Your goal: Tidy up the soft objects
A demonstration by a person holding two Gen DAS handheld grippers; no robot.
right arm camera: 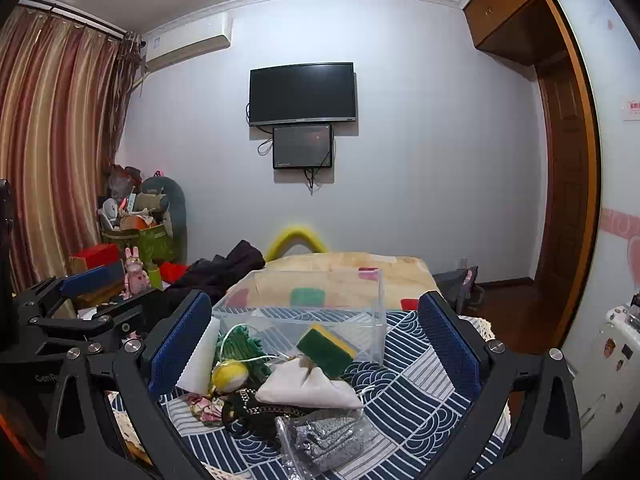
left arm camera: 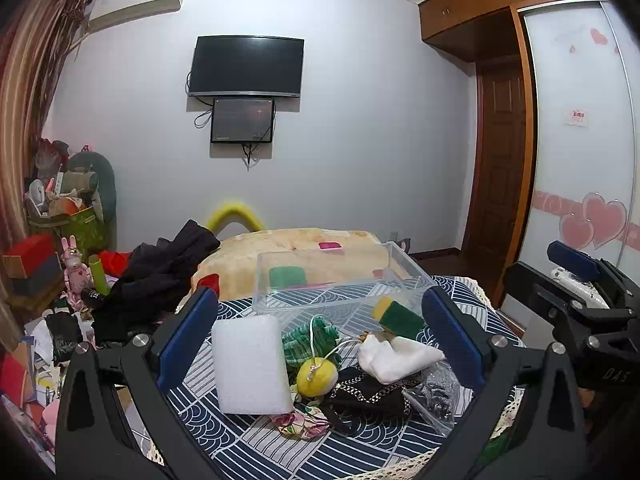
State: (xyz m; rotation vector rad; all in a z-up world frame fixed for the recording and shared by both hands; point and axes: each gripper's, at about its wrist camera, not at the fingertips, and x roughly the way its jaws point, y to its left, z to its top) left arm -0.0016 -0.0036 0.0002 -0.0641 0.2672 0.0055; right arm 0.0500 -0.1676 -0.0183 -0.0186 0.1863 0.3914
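A pile of soft objects lies on a blue-and-white patterned cloth (left arm camera: 256,444): a white foam block (left arm camera: 252,364), a yellow ball on a cord (left arm camera: 318,378), a green knit piece (left arm camera: 310,342), a white pouch (left arm camera: 394,356), a black chain-trimmed item (left arm camera: 372,396), a green-yellow sponge (left arm camera: 400,316), a floral cloth (left arm camera: 300,422) and a bagged silver scrubber (right arm camera: 326,438). A clear plastic box (left arm camera: 340,280) stands behind them. My left gripper (left arm camera: 320,344) is open above the pile. My right gripper (right arm camera: 316,344) is open above it too, and also shows in the left wrist view (left arm camera: 576,276).
A beige blanket (left arm camera: 300,252) covers the bed beyond the box. Black clothing (left arm camera: 160,276) is heaped at the left. Cluttered boxes and toys (left arm camera: 64,240) fill the left corner. A wardrobe (left arm camera: 580,140) and a door (left arm camera: 500,168) stand at the right.
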